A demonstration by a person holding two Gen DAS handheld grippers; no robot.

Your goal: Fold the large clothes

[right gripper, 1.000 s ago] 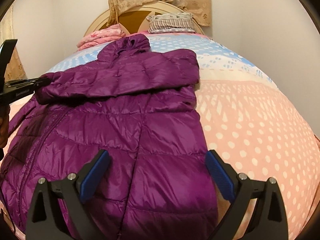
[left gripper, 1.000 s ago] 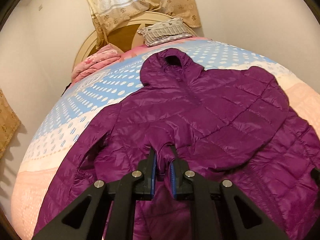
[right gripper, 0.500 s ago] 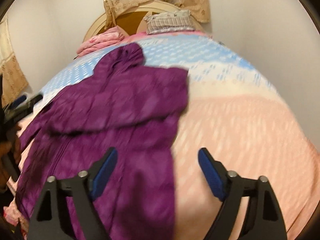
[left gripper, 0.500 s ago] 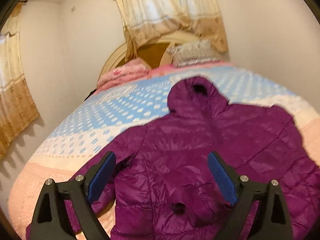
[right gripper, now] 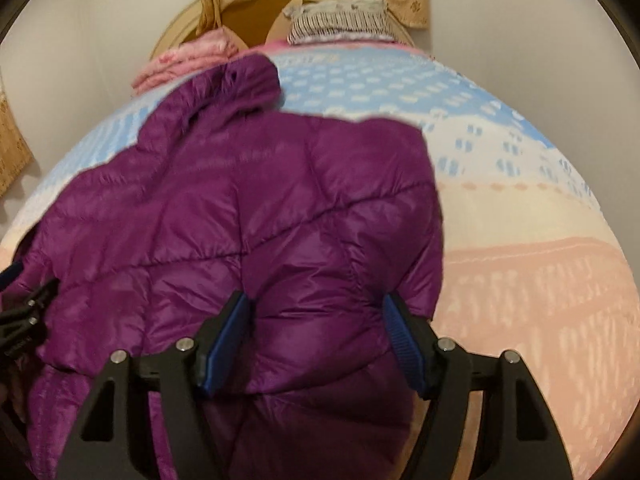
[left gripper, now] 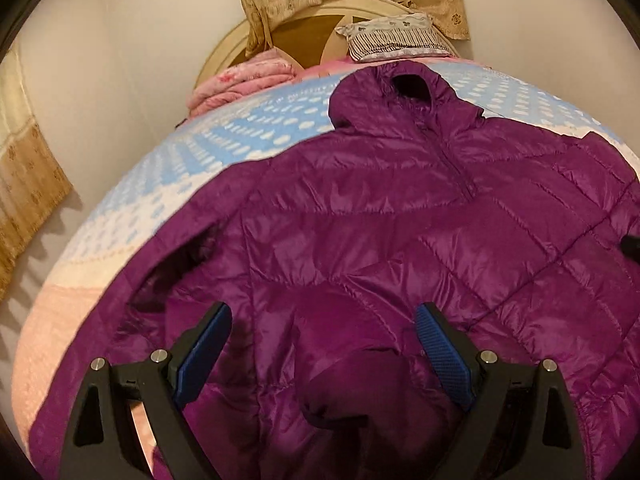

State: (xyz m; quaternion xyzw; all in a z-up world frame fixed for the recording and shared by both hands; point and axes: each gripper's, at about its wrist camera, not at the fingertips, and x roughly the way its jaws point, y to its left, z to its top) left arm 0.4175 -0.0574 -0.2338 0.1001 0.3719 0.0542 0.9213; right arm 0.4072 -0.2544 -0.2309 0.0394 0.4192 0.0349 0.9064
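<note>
Purple puffer jacket (left gripper: 380,240) lies flat on the dotted bedspread (left gripper: 168,184), hood toward the headboard (right gripper: 256,4), 1 sleeve folded across the front. Left gripper (left gripper: 322,322) hovers over that sleeve's cuff, jaws wide, gripping nothing. Right gripper (right gripper: 318,308) has just been closing, jaws straddling the jacket's right side; pad contact looks likely but blur hides it.

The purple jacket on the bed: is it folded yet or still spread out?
Partly folded. One sleeve lies across the jacket front; the body is still spread flat on the bed, hood out.
</note>
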